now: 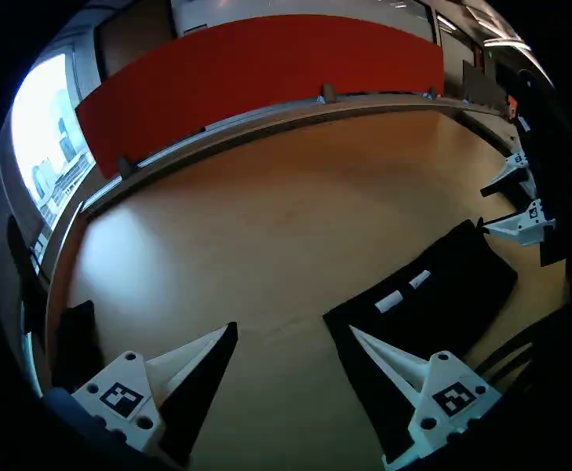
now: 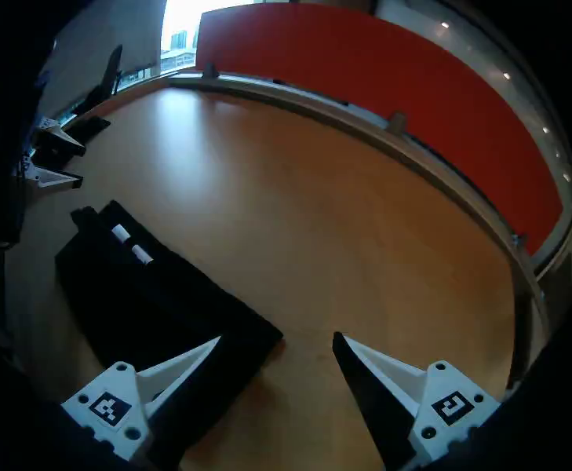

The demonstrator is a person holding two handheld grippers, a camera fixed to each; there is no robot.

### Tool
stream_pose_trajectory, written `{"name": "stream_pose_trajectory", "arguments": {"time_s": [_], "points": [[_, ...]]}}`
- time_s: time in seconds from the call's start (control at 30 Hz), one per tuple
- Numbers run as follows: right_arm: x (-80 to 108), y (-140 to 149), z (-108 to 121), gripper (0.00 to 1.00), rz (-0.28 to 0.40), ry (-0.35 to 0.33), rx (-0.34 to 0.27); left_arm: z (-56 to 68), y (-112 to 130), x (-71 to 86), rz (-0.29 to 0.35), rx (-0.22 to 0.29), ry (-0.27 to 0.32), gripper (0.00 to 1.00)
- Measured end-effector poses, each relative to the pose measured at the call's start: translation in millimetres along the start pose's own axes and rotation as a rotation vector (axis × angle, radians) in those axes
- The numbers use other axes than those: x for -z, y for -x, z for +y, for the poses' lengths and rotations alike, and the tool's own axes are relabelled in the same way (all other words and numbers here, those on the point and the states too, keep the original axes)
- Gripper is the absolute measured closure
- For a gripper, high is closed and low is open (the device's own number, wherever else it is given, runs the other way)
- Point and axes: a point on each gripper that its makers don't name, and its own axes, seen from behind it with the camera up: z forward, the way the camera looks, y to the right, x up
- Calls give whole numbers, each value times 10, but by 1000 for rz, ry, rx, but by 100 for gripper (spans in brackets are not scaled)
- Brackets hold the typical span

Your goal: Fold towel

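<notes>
Hovering, fingers point(image 1: 199, 373) wide, left gripper point(image 1: 292, 327) and right gripper point(image 2: 278, 337) flank the black towel point(image 1: 442, 290) on the bench point(image 1: 286, 212); the next move, I judge, calls for pinching its corners.

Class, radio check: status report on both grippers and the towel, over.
Left gripper: jaws open, holding nothing. Right gripper: jaws open, holding nothing. Black towel lying on wooden table, ungripped.

text: none legible | towel tags point(image 1: 390, 301): too small to read | fingers point(image 1: 411, 369): marker patterns only
</notes>
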Motion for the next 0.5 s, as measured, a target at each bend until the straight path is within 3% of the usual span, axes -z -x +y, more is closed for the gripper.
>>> {"name": "stream_pose_trajectory", "arguments": {"time_s": [0.23, 0.5], "points": [[-13, -55, 49, 0, 4, 8, -1, -9, 58, 207, 9, 22, -2, 6], [98, -76, -9, 0, 22, -2, 3, 16, 139, 399, 17, 63, 2, 6]]}}
